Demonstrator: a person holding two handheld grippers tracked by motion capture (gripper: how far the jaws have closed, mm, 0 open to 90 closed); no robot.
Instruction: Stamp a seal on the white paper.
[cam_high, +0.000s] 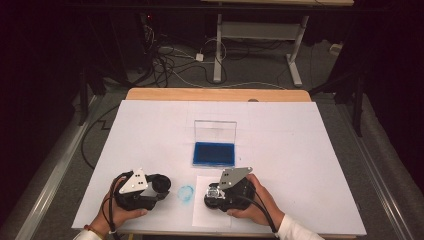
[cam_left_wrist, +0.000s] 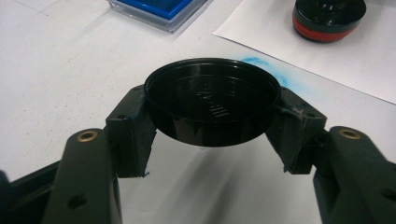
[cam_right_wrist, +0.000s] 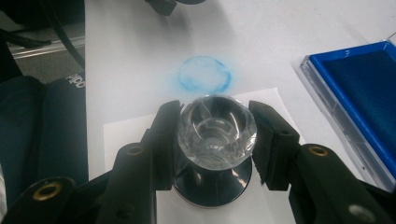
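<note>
Step in hand: stamping — the right gripper holds a stamp by its clear faceted knob, base set on the white paper sheet at the near edge of the table; it looks to be pressing an impression.
Right claw: clamped on the stamp's knob, one jaw on each side.
Left claw: the left gripper is clamped on a round black cap, open side up, held just above the table at the near left.
Ink pad case: a clear hinged case, lid standing upright, sits at the table's middle, beyond the paper; inside is a blue ink pad, nothing else.
Cap contents: empty, judging from the left gripper view.
Stray mark: a blue ring smudge lies between the two grippers.
Next move: likely a straight lift off the paper — no sideways drag, or the print smears.
</note>
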